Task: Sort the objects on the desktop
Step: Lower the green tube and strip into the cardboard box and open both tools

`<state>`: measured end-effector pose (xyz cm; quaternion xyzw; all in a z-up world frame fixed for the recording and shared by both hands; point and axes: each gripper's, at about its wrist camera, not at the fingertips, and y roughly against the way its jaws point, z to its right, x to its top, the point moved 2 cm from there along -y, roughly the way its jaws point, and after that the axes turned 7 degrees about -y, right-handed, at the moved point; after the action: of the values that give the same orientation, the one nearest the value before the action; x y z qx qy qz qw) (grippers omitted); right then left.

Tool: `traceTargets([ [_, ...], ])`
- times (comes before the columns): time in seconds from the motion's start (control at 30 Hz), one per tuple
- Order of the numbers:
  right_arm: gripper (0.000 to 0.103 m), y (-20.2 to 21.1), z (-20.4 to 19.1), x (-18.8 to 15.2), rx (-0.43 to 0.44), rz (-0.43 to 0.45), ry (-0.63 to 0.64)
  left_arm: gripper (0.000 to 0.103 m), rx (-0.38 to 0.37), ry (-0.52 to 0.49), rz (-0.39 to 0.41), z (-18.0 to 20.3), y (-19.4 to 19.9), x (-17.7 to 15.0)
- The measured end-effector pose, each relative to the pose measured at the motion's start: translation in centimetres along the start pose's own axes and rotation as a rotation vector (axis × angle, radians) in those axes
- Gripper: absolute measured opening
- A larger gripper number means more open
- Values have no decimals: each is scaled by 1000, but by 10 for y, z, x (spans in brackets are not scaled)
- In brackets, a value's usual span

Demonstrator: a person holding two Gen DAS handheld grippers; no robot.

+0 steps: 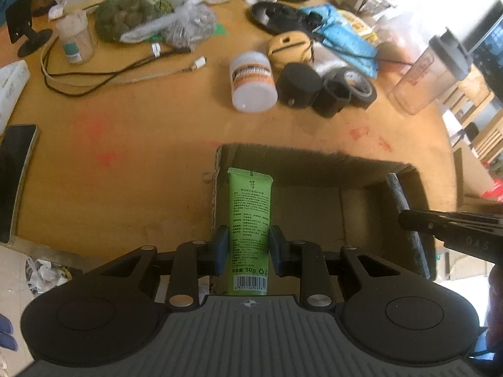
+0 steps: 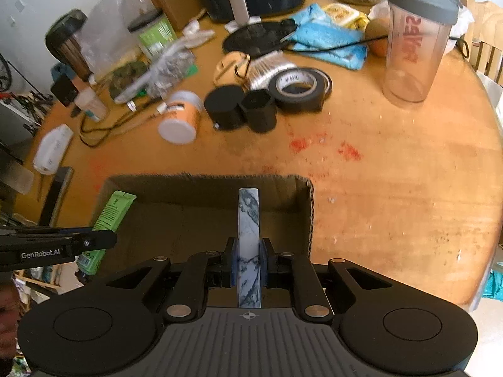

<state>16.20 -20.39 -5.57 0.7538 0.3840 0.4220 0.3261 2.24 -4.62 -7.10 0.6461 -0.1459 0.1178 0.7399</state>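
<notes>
My left gripper [image 1: 248, 248] is shut on a green tube [image 1: 250, 220] and holds it over the left end of an open cardboard box [image 1: 314, 157]. My right gripper [image 2: 248, 260] is shut on a flat blue-white marbled bar [image 2: 249, 235], held on edge over the same box [image 2: 204, 179]. Each gripper shows in the other's view: the right one [image 1: 408, 220] with the bar [image 1: 396, 188], the left one [image 2: 107, 240] with the tube [image 2: 110, 213].
Beyond the box on the wooden table lie a white-and-orange jar [image 1: 251, 81], two black caps [image 1: 298, 84], a black tape roll [image 2: 298, 88], a clear shaker bottle [image 2: 411, 47], cables [image 1: 110, 72], bags and a phone [image 1: 15, 182] at the left edge.
</notes>
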Motion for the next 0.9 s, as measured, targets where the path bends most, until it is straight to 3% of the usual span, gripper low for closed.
traceTargets([
  [0.37, 17, -24, -13, -5, -125, -17, 62, 28, 73, -47, 4, 8, -6, 8],
  [0.47, 18, -24, -16, -5, -135, -6, 78, 29, 59, -47, 13, 8, -4, 10],
  [0.5, 24, -23, -17, -4, -139, 4, 84, 31, 55, -47, 17, 8, -4, 11],
  [0.6, 71, -17, -20, -1, -134, 38, 100, 39, 23, -51, 36, 9, 0, 13],
  [0.63, 81, -12, -21, 0, -119, 61, 102, 44, 9, -55, 48, 10, 3, 14],
  [0.77, 101, 7, -28, 6, -87, 119, 127, 69, -22, -80, 123, 16, 16, 19],
  [0.9, 103, 3, -24, 10, -174, 126, 157, 81, 3, -106, 191, 17, 29, 22],
])
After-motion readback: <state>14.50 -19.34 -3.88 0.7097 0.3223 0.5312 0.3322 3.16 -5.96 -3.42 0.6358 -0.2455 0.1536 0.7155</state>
